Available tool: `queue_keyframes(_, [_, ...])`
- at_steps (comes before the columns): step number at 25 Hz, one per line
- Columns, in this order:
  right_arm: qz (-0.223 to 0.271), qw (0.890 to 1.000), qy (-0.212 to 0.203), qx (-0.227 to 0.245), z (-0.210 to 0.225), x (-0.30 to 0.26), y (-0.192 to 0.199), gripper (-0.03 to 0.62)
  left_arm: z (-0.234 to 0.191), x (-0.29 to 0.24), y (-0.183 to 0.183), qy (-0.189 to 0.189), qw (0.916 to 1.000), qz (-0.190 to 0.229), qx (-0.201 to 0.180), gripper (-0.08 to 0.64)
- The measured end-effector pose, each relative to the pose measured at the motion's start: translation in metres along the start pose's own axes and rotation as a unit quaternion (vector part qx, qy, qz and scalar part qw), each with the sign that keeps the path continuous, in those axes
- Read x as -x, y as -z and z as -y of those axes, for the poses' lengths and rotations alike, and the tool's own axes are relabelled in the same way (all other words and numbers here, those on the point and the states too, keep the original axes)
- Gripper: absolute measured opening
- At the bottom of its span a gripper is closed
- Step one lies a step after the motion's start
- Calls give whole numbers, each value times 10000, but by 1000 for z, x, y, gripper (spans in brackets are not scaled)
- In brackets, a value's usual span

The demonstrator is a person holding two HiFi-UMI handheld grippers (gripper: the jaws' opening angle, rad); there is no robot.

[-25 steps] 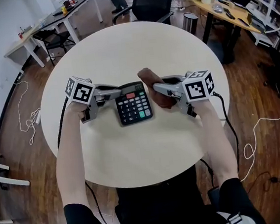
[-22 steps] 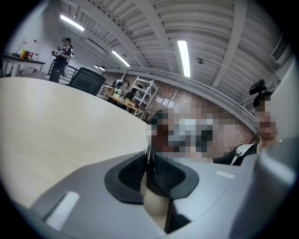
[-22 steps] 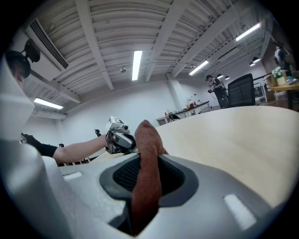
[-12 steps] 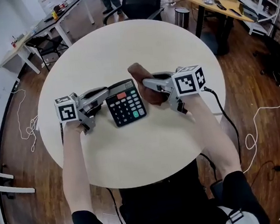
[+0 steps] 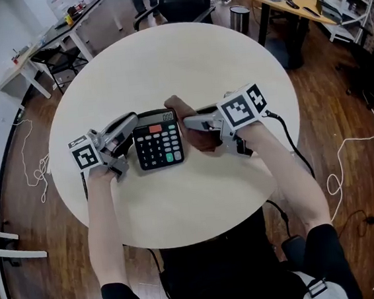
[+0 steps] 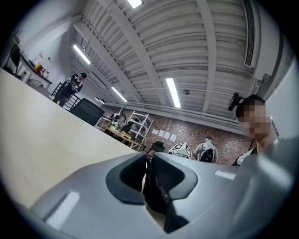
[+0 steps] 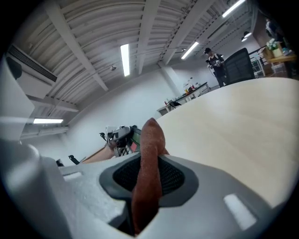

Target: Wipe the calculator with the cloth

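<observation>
On the round cream-coloured table [image 5: 184, 59], the black desk calculator [image 5: 158, 144] with grey, red and green keys lies at the centre of the head view. Its key face is uncovered, so the wipe looks barely begun. The left gripper [image 5: 130, 126], whose jaws have just been closing, is clamped on the calculator's left edge, a thin dark slab between its pads. The right gripper [image 5: 187, 122] is clenched on the rust-brown folded cloth [image 5: 174, 105], whose tip is at the calculator's upper right corner, leaving the passes over keys and display to do.
</observation>
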State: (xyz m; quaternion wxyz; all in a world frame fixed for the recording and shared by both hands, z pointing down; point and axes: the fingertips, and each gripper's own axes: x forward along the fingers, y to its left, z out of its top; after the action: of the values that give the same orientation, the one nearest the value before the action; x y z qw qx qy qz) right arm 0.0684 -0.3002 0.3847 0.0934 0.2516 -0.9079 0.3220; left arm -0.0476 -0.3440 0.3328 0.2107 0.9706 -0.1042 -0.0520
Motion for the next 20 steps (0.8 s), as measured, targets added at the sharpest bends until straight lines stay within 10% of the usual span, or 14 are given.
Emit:
queue_keyframes(11, [1490,9880,329,-260,4,0,-53,98,4,21,-14,124,9892,1132,920,54])
queue_keyframes(20, [1601,9868,-227,-36,-39,-17,-37,98,-14,51,-28,86,9509,2391,1961,54])
